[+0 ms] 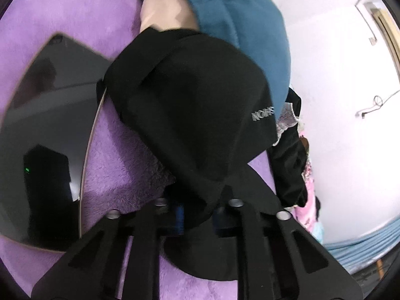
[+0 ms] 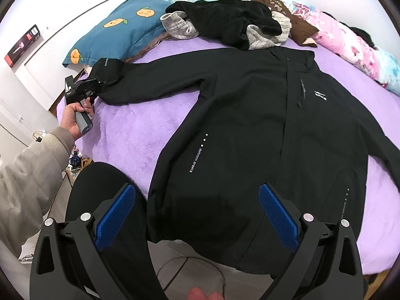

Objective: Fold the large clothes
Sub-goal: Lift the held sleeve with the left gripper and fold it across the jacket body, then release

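A black jacket (image 2: 250,130) lies flat and face up on a bed covered with a purple fleece blanket (image 2: 130,125). Its front is closed, with white lettering down one side and a small white logo on the chest. The hem hangs over the near edge of the bed, and one sleeve stretches out toward the left of the right wrist view.

The left tongs (image 2: 100,81), held in a person's hand (image 2: 75,117) with a beige sleeve (image 2: 27,182), are clenched on the cuff (image 1: 200,115) of that outstretched sleeve at the bed's edge. In the left wrist view the black cuff fabric fills the space between the two fingers, and small grey lettering shows on it.

The right tongs (image 2: 197,222) hang released above the jacket's hem, their blue pads (image 2: 278,218) standing wide apart with nothing between them.

At the far side of the bed sit a teal pillow with orange fruit faces (image 2: 117,30), a heap of black and grey clothes (image 2: 225,22), a brown garment (image 2: 297,22) and a pink floral quilt (image 2: 350,47). A dark mirror-like panel (image 1: 47,135) lies on the blanket beside the cuff.
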